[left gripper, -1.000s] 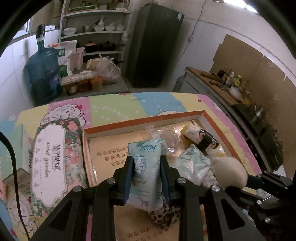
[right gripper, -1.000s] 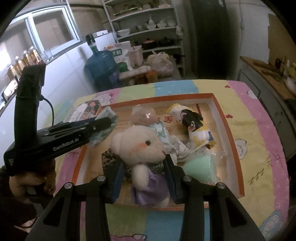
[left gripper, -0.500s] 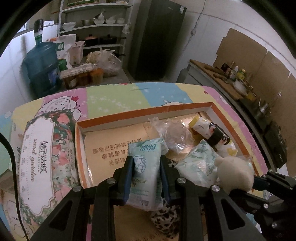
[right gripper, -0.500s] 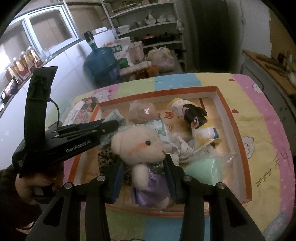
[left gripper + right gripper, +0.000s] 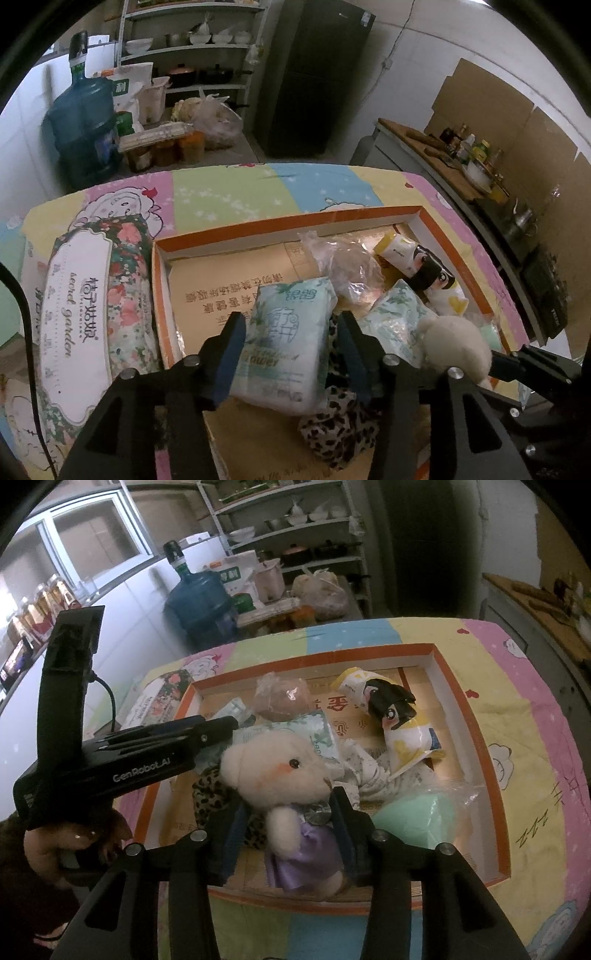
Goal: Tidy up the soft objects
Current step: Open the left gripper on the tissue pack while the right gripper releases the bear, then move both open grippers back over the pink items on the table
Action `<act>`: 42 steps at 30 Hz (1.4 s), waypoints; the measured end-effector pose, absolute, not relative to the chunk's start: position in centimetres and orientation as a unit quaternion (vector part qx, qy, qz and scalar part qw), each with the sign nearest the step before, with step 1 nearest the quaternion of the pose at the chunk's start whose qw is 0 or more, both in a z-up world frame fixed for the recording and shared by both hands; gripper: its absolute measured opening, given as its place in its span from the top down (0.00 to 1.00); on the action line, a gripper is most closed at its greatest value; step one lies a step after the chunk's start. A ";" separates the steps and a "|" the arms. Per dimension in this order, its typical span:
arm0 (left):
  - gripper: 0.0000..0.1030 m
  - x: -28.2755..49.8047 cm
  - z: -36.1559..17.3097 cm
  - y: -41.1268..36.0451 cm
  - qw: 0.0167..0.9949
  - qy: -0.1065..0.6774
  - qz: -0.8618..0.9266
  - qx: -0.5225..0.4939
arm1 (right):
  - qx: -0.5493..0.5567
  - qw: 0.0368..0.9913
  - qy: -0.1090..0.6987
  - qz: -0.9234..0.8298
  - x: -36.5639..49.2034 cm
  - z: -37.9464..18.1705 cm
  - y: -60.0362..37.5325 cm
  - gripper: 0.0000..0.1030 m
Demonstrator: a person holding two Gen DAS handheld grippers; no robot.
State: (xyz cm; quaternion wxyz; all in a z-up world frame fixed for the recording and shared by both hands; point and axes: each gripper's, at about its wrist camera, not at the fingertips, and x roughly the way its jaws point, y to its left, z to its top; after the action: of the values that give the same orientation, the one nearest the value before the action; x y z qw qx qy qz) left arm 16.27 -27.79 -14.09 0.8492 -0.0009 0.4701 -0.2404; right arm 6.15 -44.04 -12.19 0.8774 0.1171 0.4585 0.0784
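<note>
Two grippers over one orange-rimmed tray (image 5: 280, 230) of soft things.

Left gripper (image 5: 291, 334): fingers just spread, tissue pack (image 5: 286, 339) loose between, resting in tray. Right gripper (image 5: 286, 818): fingers just eased, one teddy (image 5: 284, 775) between. Only left view: floral pack (image 5: 85, 317) beside tray. Only right view: hand (image 5: 55, 849).

Home kitchen, probably: shelves (image 5: 192, 40) of bowls, water jug (image 5: 83, 122), counter (image 5: 436, 147) (bottles, dim).
</note>
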 end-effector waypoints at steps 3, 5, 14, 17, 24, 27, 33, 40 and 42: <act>0.47 16.1 -13.7 -27.5 0.851 0.467 -0.241 -0.004 | 0.117 0.878 0.458 0.078 6.1 -12.2 -44.0 0.54; 0.45 16.0 -13.4 -27.4 0.852 0.464 -0.242 -0.009 | 0.117 0.878 0.458 0.078 6.2 -12.2 -44.1 0.53; 0.39 15.3 -11.6 -26.7 0.859 0.447 -0.249 -0.024 | 0.111 0.882 0.453 0.069 6.2 -11.9 -44.2 0.43; 0.39 15.0 -11.0 -26.5 0.861 0.441 -0.252 -0.027 | 0.107 0.884 0.450 0.065 6.2 -11.6 -44.1 0.40; 0.39 14.3 -9.9 -25.9 0.866 0.430 -0.253 -0.032 | 0.106 0.889 0.440 0.067 5.7 -10.8 -44.0 0.40; 0.39 14.0 -9.4 -25.3 0.870 0.423 -0.250 -0.032 | 0.105 0.892 0.435 0.069 5.4 -10.4 -43.7 0.40; 0.39 13.1 -8.5 -23.7 0.880 0.408 -0.239 -0.034 | 0.098 0.896 0.427 0.076 5.1 -9.5 -42.4 0.40; 0.39 11.9 -7.5 -21.1 0.890 0.397 -0.220 -0.038 | 0.088 0.901 0.415 0.088 4.6 -8.4 -40.5 0.40; 0.39 11.7 -7.3 -20.3 0.892 0.394 -0.216 -0.038 | 0.085 0.903 0.411 0.092 4.4 -8.1 -39.8 0.40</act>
State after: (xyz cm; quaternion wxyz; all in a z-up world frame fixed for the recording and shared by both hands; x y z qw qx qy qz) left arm 11.69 -20.34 -7.29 0.8923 -0.0384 0.3944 -0.2164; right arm 4.37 -39.82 -8.07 0.9028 0.0854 0.4114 0.0920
